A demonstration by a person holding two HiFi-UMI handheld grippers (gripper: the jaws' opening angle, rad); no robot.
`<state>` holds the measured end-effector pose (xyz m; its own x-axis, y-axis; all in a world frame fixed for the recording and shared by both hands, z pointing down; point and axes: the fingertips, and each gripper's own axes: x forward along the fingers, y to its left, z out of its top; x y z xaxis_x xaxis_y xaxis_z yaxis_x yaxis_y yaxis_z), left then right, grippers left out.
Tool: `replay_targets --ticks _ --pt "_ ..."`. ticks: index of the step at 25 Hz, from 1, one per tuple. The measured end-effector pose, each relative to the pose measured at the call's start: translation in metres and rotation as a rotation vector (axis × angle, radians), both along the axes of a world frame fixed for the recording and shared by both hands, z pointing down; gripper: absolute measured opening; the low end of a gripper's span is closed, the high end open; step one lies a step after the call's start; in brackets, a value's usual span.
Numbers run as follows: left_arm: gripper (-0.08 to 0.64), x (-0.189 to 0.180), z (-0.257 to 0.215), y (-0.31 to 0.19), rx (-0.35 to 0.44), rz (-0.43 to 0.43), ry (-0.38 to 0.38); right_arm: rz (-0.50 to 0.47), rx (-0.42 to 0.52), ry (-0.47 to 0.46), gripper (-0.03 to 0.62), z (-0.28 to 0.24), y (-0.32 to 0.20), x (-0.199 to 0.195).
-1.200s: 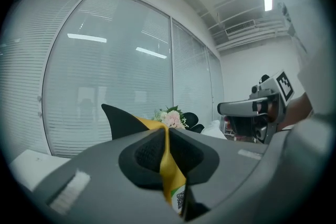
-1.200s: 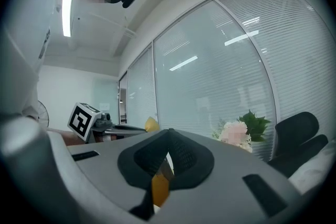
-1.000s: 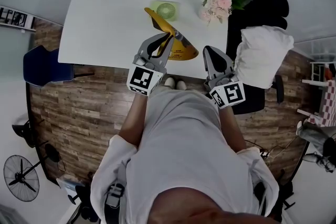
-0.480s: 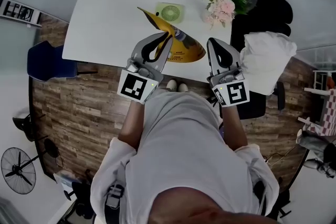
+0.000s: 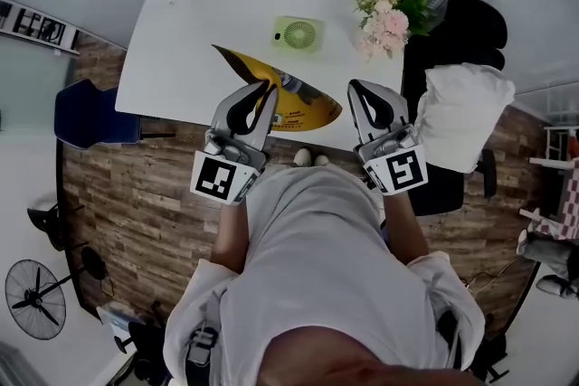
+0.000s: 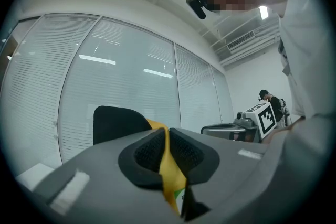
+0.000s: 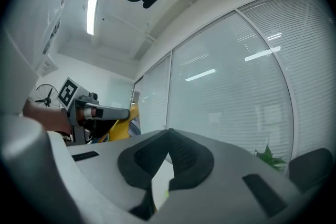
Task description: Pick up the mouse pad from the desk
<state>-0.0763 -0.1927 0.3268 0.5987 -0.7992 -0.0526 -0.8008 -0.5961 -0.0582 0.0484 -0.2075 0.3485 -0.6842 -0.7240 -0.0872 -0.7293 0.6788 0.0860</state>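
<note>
The yellow mouse pad hangs tilted above the white desk, its far corner pointing left. My left gripper is shut on the pad's near edge. In the left gripper view the yellow sheet is pinched between the dark pads. My right gripper is beside the pad's right end, shut with nothing in it; in its own view the right gripper has its tips meeting. The pad and the left gripper show at that view's left.
A small green fan lies on the desk behind the pad. A bunch of flowers stands at the desk's right end. A black chair with a white cloth is at the right, a blue chair at the left.
Both grippers have risen. The left one has carried the mouse pad up and to the left in the head view, farther from the fan. The right gripper stays shut and empty.
</note>
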Motion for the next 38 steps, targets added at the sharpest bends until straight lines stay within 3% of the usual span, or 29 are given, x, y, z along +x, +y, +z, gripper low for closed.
replay_targets --ticks 8,26,32,38 --pt "0.026 -0.007 0.023 -0.009 -0.018 -0.021 0.014 0.001 -0.047 -0.001 -0.004 0.019 0.0 -0.01" --pt "0.028 0.015 0.019 -0.009 -0.011 0.088 0.046 0.045 -0.024 0.034 -0.005 0.011 0.002 -0.001" --pt "0.028 0.008 0.02 0.0 -0.024 0.068 0.026 0.015 -0.033 0.049 -0.005 0.014 0.004 -0.009" --pt "0.028 -0.002 0.019 0.002 -0.045 0.017 0.057 -0.017 -0.032 0.046 -0.005 0.015 0.004 -0.019"
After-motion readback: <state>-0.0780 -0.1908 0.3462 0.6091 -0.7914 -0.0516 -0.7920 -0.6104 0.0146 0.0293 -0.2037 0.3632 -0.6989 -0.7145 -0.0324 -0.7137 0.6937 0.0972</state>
